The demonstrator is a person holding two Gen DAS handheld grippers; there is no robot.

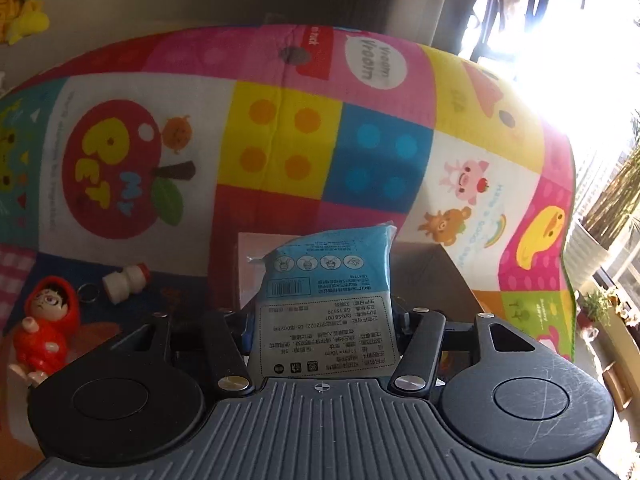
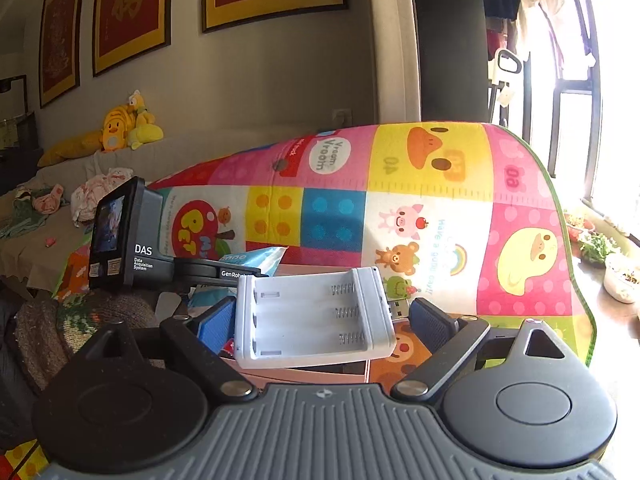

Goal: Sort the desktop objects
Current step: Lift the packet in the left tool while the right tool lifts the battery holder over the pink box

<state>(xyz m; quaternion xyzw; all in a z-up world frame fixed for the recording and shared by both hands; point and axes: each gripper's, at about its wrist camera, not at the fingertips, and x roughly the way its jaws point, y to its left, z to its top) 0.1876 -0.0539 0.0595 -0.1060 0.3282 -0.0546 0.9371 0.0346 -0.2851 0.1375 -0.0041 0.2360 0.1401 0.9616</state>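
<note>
In the left wrist view my left gripper [image 1: 322, 324] is shut on a blue and white tissue packet [image 1: 324, 280], which stands upright between the jaws with its printed back towards the camera. The fingers are mostly hidden behind it. In the right wrist view my right gripper [image 2: 316, 322] is shut, jaws wide, on a white battery charger [image 2: 308, 320] with empty spring slots facing up and a USB plug [image 2: 400, 308] at its right end. The packet [image 2: 264, 260] also shows beyond it, beside the left gripper's camera unit [image 2: 120, 240].
An open cardboard box [image 1: 432, 280] sits just beyond the packet, and its rim [image 2: 320, 372] lies under the charger. A red figurine [image 1: 44, 320] and a small white bottle keychain [image 1: 124, 278] lie at the left. A colourful play mat [image 1: 280, 140] rises behind; potted plants [image 2: 596, 248] stand at the right.
</note>
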